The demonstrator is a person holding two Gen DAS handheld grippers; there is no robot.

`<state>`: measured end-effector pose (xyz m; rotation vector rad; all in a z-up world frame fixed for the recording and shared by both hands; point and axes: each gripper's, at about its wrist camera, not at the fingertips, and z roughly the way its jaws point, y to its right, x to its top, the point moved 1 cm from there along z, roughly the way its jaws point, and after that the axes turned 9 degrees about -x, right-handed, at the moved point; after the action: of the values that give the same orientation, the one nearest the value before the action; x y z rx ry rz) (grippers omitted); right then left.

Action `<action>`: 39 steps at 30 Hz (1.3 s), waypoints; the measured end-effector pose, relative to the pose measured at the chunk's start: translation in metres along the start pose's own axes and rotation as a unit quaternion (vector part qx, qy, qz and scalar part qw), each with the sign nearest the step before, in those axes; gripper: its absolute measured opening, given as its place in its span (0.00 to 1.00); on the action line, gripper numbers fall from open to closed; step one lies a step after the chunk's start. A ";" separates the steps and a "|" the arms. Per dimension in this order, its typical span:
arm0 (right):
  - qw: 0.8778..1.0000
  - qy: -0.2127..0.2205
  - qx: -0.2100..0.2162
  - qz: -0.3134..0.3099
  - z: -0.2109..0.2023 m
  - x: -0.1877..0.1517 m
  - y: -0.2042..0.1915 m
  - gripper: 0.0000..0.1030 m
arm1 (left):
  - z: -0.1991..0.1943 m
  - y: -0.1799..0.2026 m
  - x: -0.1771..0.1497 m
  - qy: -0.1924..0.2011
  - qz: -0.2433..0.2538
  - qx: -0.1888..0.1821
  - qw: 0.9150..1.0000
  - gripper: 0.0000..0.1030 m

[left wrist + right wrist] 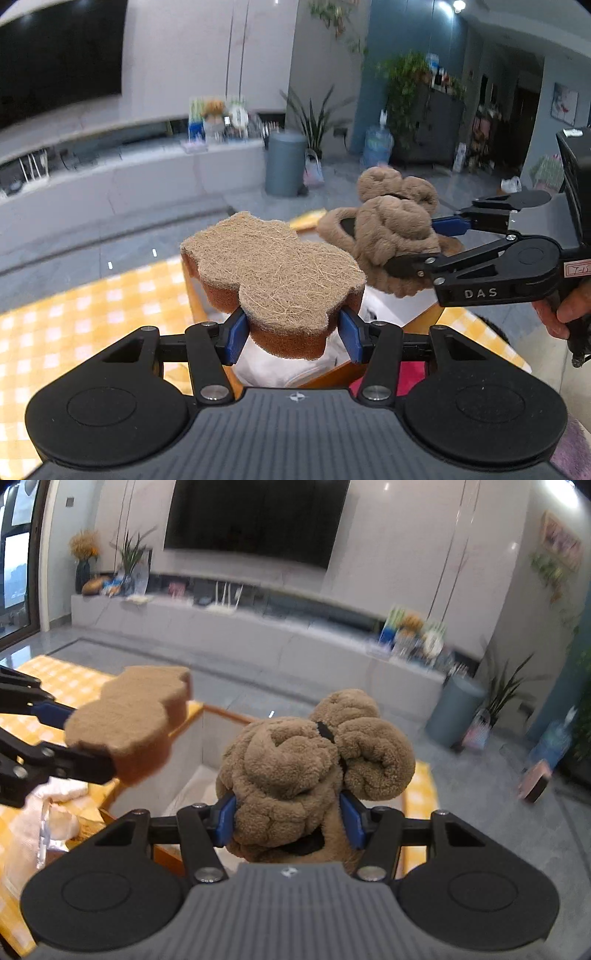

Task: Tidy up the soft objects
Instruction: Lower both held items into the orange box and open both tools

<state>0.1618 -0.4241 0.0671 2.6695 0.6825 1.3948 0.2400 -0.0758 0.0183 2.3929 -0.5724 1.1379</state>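
Observation:
My left gripper (293, 334) is shut on a bear-shaped sponge (273, 273) with a tan scouring top and an orange-brown body, held in the air above an open box (399, 314). The sponge also shows in the right wrist view (129, 720). My right gripper (288, 818) is shut on a pair of fluffy brown slippers (306, 768), also held above the box (184, 753). In the left wrist view the slippers (391, 229) hang right of the sponge, with the right gripper (424, 245) around them.
The box stands on a table with a yellow checked cloth (74, 314). White soft material (295, 365) lies in the box under the sponge. A crumpled white item (44, 812) lies on the cloth at left. Beyond are a grey bin (284, 162) and a TV bench (221, 624).

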 end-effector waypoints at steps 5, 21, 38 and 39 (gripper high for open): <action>0.999 -0.038 0.002 -0.026 0.043 -0.006 -0.004 0.55 | 0.038 -0.016 -0.010 -0.048 -0.007 0.004 0.999 0.57; 0.992 -0.125 -0.012 -0.004 0.098 -0.030 0.019 0.59 | 0.078 -0.030 -0.011 -0.093 -0.028 -0.003 0.995 0.59; 0.996 -0.084 -0.032 0.006 0.034 -0.020 0.012 0.77 | 0.029 -0.006 -0.001 -0.059 -0.042 -0.013 0.997 0.79; 0.996 -0.079 -0.034 0.007 0.026 -0.019 0.010 0.78 | 0.025 -0.002 -0.001 -0.054 -0.041 -0.012 0.998 0.79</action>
<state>0.1766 -0.4371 0.0402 2.6983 0.5915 1.1723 0.2559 -0.0879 0.0030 2.4441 -0.5139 0.9667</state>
